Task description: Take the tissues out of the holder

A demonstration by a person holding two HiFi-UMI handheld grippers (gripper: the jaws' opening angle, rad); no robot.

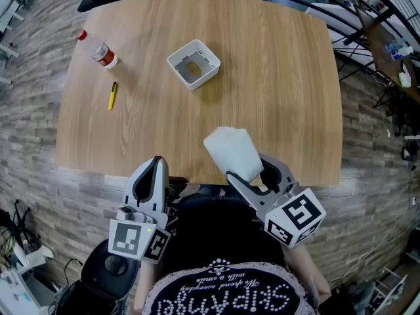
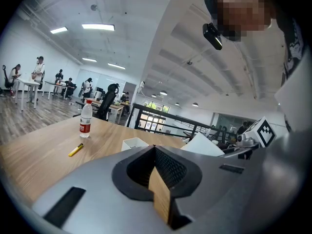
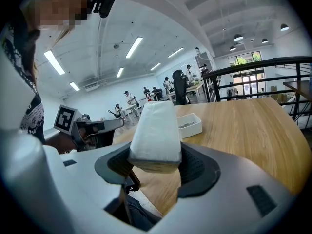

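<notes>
A white block of tissues [image 1: 233, 151] is held above the near table edge, with my right gripper [image 1: 254, 179] shut on its near end. In the right gripper view the tissues [image 3: 155, 130] fill the space between the jaws of that gripper [image 3: 155, 165]. The white square holder [image 1: 193, 63] sits at the table's middle, far from both grippers, and shows small in the right gripper view [image 3: 189, 125]. My left gripper [image 1: 151, 184] hovers off the near edge, jaws shut with nothing between them [image 2: 157, 177].
A water bottle with a red cap [image 1: 97, 48] lies at the table's far left, a yellow pen [image 1: 112, 96] just in front of it. The wooden table [image 1: 282, 90] ends close to my body. Black railings [image 1: 354, 31] stand at the right.
</notes>
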